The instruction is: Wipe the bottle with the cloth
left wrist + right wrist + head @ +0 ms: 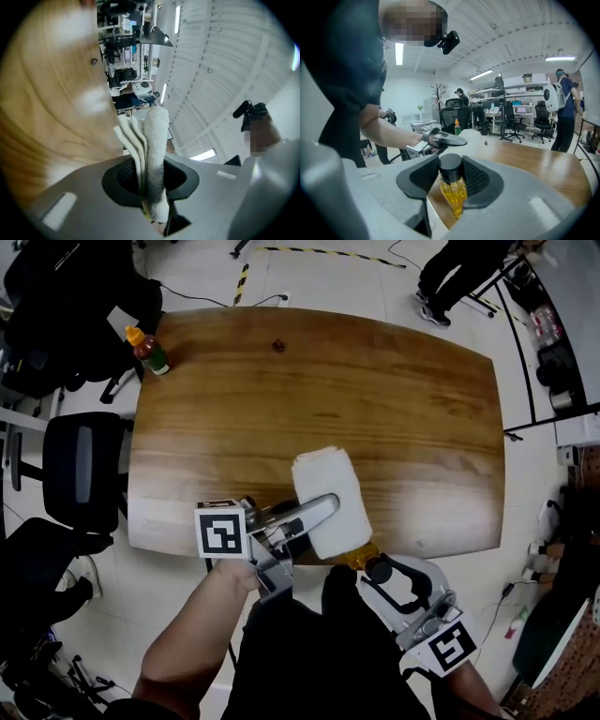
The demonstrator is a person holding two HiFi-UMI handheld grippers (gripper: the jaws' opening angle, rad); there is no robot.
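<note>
A folded white cloth [330,501] hangs over the near edge of the wooden table [394,427]. My left gripper [326,509] is shut on it. In the left gripper view the cloth [154,140] stands pinched between the jaws of that gripper [152,187]. A bottle of amber liquid [360,556] lies just under the cloth, mostly hidden by it. My right gripper [377,568] is shut on the bottle near its black cap. In the right gripper view the bottle [453,192] sits between the two pads of that gripper [452,176], with the cloth touching its far end.
A small bottle with an orange cap [150,351] stands at the table's far left corner. A small dark object [278,346] lies near the far edge. Black office chairs [80,470] stand to the left. A person [459,277] stands beyond the far right corner.
</note>
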